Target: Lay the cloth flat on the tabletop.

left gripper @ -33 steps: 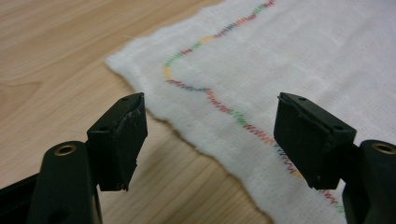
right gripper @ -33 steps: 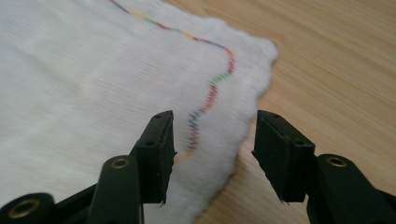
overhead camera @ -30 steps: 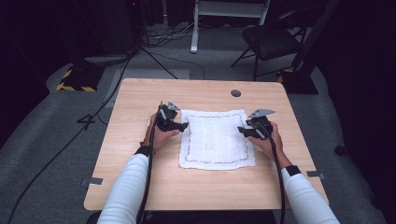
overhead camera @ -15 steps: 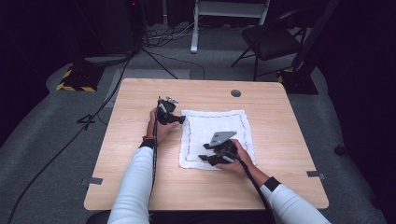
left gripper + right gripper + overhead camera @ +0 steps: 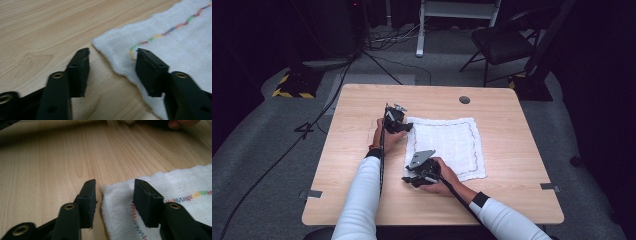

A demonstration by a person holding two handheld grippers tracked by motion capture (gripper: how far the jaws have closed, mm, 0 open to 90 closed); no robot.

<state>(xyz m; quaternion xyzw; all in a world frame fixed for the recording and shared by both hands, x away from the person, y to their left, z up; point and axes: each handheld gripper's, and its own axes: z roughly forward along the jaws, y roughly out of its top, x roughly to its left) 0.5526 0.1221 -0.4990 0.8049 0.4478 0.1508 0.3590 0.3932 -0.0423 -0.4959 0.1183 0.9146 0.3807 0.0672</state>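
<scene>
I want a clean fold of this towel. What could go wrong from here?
1. The left gripper, jaws just closing, straddles the white cloth's corner, one jaw on bare table; it may catch only the hem and slip.
2. The right gripper straddles its corner likewise; uneven grips could skew the fold.

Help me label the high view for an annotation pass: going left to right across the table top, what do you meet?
Left gripper at the cloth's far left corner → right gripper at its near left corner → white cloth → small dark round disc near the table's far edge.
</scene>
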